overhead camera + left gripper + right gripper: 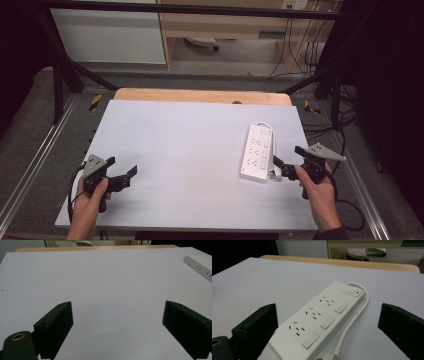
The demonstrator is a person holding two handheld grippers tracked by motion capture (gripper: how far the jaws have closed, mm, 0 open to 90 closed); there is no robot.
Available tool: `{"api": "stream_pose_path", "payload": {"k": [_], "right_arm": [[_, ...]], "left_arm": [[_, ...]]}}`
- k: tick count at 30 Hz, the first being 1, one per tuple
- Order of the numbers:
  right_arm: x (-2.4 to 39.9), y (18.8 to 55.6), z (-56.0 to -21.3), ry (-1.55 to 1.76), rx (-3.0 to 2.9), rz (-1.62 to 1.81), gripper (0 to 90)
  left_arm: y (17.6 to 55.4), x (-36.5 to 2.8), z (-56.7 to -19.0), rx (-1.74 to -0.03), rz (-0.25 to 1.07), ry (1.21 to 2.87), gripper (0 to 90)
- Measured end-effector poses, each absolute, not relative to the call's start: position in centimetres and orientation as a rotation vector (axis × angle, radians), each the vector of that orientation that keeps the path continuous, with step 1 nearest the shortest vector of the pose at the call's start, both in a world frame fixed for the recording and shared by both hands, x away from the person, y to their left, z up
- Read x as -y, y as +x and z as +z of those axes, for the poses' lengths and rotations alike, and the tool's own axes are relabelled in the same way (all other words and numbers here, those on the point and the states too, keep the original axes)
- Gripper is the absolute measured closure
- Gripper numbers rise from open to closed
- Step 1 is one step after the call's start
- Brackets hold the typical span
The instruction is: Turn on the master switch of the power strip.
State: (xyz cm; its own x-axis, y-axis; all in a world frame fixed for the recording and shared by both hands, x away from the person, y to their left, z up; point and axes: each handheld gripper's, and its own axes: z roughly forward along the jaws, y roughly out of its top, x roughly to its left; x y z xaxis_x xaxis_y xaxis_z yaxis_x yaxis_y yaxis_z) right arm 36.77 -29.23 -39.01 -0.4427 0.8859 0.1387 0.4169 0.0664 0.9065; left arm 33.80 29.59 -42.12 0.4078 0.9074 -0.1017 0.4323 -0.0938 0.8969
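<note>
Scene: white table (165, 150), a person's hands coming in from the near edge, one tool each.
Power strip: white power strip (257, 152) flat on the table's right side, long axis running away from the person, its white cord (359, 311) looped along its right edge and around the far end.
Right tool: right tool (282, 167) jaws wide, nothing between the pads; sits just beside the strip's near end, aimed at it.
Left tool: left tool (122, 175) jaws wide too, holding nothing, over bare table, well apart from the strip.
Progress: looks like the very start or a gap between grips; strip lies free, ungripped. Whatever handling is meant still seems ahead: close on the strip or its cord.
High view extra: gives layout, both hands, wooden table edge (200, 96) at the far side.
Right gripper view extra: three socket rows, three rocker switches (327, 322), main button (350, 290) with a red mark at the far end, plug (329, 356) partly seen near the bottom.
Left gripper view extra: strip's corner (200, 266) at the upper right, otherwise bare table.
</note>
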Motion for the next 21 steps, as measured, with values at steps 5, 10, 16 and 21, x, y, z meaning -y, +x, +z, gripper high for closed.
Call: {"api": "stream_pose_path", "payload": {"k": [5,10,16,21], "right_arm": [[29.3,37.5,-38.1,1.296,-1.891,1.366,2.9],[29.5,38.5,-37.4,1.294,-1.883,1.372,2.9],[29.6,39.5,-36.7,1.298,-1.866,1.37,2.5],[29.8,40.3,-36.2,1.306,-1.832,1.386,2.4]], "left_arm": [[33.7,-29.6,-42.1,-1.181,0.618,1.709,9.6],[33.6,-29.5,-42.1,-1.177,0.622,1.712,9.5],[33.8,-29.3,-42.2,-1.176,0.613,1.712,9.4],[33.8,-29.2,-42.3,-1.168,0.611,1.734,9.4]]}}
